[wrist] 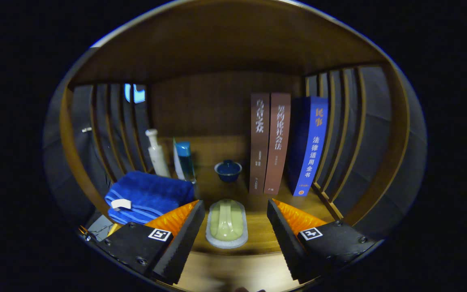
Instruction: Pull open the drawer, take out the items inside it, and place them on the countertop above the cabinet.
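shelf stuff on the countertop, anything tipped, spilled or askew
Nothing spilled. The white bottle leans a little, perhaps from the lens. The books stand upright, and the green brush lies flat between the open gripper's fingers, untouched.

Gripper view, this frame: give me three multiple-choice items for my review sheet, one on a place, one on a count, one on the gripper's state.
1. Where does the green brush lie?
A. on the blue towel
B. on the wooden surface between the two fingers
C. on top of the books

2. How many books stand upright beyond the fingers?
A. one
B. three
C. five

3. What state is the gripper in?
A. open, gripping nothing
B. shut on the brush
C. shut on a book

Answers:
1. B, the brush sits in the gap, with wood showing on both sides.
2. B, two brown books and one blue book stand side by side.
3. A, both fingers stand clear of the brush, touching nothing.
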Demonstrator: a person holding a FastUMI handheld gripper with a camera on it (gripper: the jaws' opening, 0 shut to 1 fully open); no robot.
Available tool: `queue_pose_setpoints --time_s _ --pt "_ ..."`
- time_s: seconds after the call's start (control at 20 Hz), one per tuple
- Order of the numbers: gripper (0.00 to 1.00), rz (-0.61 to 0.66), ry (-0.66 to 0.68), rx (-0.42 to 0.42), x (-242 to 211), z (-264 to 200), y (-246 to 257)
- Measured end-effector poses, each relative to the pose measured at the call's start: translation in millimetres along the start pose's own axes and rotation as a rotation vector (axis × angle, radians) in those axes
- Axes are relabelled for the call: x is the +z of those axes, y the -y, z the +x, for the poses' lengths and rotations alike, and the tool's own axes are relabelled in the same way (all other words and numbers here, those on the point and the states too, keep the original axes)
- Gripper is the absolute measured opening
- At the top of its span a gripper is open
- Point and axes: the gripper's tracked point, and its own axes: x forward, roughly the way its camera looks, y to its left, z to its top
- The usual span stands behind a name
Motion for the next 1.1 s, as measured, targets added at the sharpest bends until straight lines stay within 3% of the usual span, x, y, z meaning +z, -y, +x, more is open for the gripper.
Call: queue_pose_setpoints --time_s 0.2,0.5,0.85,1.1 --pt "0.99 -0.054 0.184 -0.011 7.8 -71.4 -1.4" --pt "0.99 -0.028 0.245 0.011 -31.8 -161.0 -20.1" --pt "0.99 0.03 0.224 0.017 -98.7 -219.7 -18.9" --pt "0.99 -0.037 0.167 0.016 -147.0 -234.7 -29.6"
